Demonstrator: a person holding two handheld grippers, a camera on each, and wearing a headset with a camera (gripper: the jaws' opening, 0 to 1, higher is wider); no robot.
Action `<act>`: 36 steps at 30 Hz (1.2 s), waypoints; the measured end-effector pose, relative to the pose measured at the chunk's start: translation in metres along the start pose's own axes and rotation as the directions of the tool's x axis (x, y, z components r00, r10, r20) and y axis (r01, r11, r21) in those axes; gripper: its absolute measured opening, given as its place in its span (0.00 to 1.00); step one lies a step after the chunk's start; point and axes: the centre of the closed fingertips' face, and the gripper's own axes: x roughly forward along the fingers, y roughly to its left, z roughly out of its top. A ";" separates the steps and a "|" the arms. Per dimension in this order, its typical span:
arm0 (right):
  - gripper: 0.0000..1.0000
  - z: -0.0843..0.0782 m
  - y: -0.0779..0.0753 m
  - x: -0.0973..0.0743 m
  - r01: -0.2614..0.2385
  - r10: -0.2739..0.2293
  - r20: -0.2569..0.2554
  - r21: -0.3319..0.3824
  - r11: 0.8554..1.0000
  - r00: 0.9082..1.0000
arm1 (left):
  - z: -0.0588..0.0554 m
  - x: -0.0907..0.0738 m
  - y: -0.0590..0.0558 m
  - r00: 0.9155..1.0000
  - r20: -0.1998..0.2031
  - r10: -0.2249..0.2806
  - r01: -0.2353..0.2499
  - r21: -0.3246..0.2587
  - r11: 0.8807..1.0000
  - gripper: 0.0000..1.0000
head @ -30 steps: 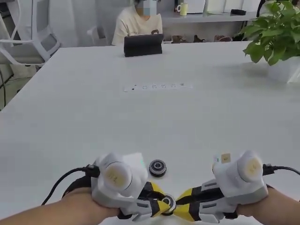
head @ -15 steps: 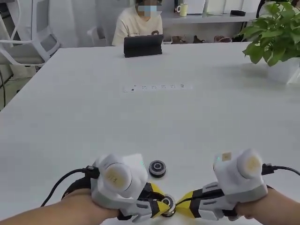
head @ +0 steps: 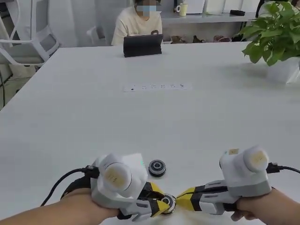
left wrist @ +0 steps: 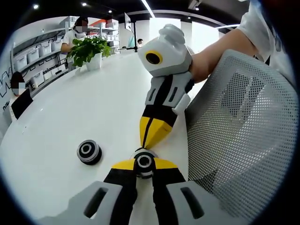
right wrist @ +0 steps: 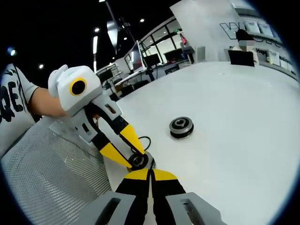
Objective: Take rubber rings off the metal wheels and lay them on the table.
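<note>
Fingers of the left gripper (left wrist: pixel 144 161) are clamped on a small metal wheel (left wrist: pixel 144 161), one yellow tip on each side of it, and we see it held low over the near edge of the white tabletop (head: pixel 140 122). From the opposite side the right gripper (right wrist: pixel 150 171) meets it: its fingers are pressed together into a single point that touches the wheel's rim, and we cannot tell whether any rubber is pinched between them. In the head view the two grippers face each other tip to tip at the bottom of the picture, with the wheel between. A second wheel (head: pixel 157 168) lies flat on the tabletop just beyond the left gripper, apart from both pairs of fingers, its black rubber ring (right wrist: pixel 180 134) on it. Farther out we see a flush power strip (head: pixel 157 86), a potted plant (head: pixel 274 33) at the right, and a person (head: pixel 138 21) sitting behind a dark tablet (head: pixel 143 45) at the far end.
</note>
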 end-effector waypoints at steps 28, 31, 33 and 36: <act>0.00 0.007 0.012 0.001 -0.039 0.039 0.018 -0.017 0.999 0.999 | 0.000 0.001 0.001 1.000 -0.014 0.011 -0.011 -0.003 1.000 0.07; 0.00 0.008 0.014 0.002 -0.046 0.047 0.016 -0.026 0.999 0.999 | -0.001 0.001 0.001 1.000 -0.014 0.010 -0.010 -0.003 1.000 0.07; 0.00 0.008 0.015 0.002 -0.051 0.051 0.016 -0.027 0.998 0.999 | 0.000 0.001 0.001 1.000 -0.014 0.010 -0.010 -0.003 1.000 0.07; 0.00 0.008 0.016 0.003 -0.059 0.059 0.017 -0.031 0.998 0.998 | -0.001 0.001 0.001 1.000 -0.014 0.010 -0.010 -0.003 1.000 0.07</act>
